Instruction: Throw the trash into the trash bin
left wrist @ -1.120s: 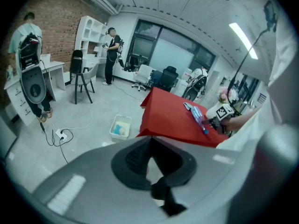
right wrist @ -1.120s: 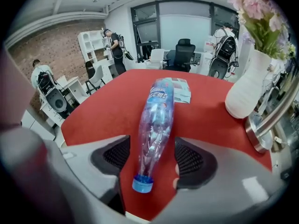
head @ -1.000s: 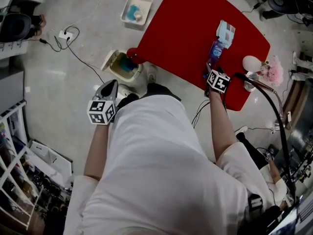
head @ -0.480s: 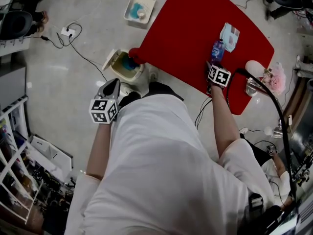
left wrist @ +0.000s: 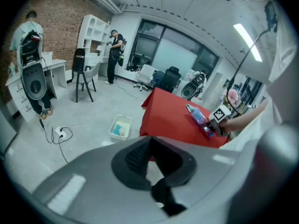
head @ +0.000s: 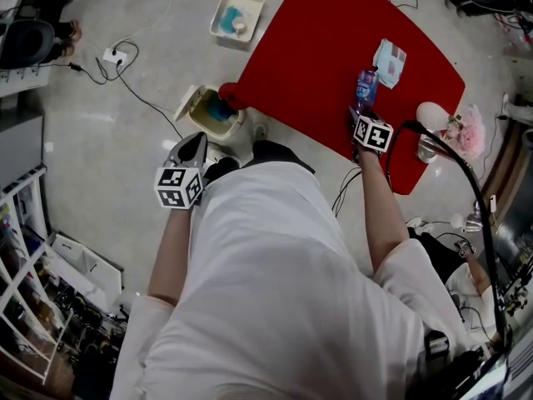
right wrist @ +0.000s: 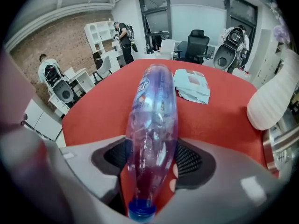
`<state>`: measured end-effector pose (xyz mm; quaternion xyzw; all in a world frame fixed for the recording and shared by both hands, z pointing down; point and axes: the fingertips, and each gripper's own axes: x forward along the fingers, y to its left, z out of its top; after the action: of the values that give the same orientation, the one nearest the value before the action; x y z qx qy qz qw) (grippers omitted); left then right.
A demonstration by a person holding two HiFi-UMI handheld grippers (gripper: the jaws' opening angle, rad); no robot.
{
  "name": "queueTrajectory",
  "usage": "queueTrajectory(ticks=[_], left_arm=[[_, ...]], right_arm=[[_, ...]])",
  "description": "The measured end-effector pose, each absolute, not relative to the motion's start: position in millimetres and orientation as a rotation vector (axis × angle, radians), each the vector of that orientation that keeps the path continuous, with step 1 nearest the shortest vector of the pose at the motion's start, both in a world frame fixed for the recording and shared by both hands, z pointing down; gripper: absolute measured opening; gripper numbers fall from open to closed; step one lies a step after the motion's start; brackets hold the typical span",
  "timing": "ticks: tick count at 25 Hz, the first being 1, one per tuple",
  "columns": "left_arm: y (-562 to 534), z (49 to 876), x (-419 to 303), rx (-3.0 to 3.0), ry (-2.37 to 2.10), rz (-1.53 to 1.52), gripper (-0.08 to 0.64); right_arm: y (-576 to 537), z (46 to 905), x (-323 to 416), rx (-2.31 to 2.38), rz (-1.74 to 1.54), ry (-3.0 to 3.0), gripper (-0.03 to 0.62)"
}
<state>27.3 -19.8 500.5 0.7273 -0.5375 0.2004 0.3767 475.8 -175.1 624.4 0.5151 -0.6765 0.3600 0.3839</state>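
- Head view: my right claw [head: 361, 111] is on the red table [head: 308, 48] at 1 o'clock of the frame, jaws reaching up along the plastic bottle [head: 366, 84]. The bottle lies flat on the table, cap end towards me. A pale blue packet [head: 390, 62] lies just beyond it at 1 o'clock. The trash bin [head: 237, 129] stands on the floor at 9 o'clock of the bottle, lid open, against the table's near corner. My left claw [head: 191, 144] hangs beside the bin at 7 o'clock of it.
- Left gripper view: the left jaws stand apart with nothing between them, only floor and table edge showing through the gap. The bottle shows far off at 2 o'clock.
- Right gripper view: the jaws have just been closing with the bottle between them. Both pads [right wrist: 188, 160] appear to meet its lower flanks, just above the blue cap [right wrist: 139, 212], so I rate it grasped but not lifted.
- Handling assessment: the bottle looks empty or nearly so, hence light. The wall is thin, smooth and likely to dent, so a hard squeeze may make it slip. The hold near the stiffer shoulder is sound, but the long body may swing when lifted.
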Motion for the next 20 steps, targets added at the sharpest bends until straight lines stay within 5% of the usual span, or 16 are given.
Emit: queueTrajectory(ticks=[20], left_arm=[[45, 499, -24, 1.803, -1.457, 0.44, 0.005]], right_arm=[[-142, 607, 368, 1.167, 0.905, -1.847, 0.285]])
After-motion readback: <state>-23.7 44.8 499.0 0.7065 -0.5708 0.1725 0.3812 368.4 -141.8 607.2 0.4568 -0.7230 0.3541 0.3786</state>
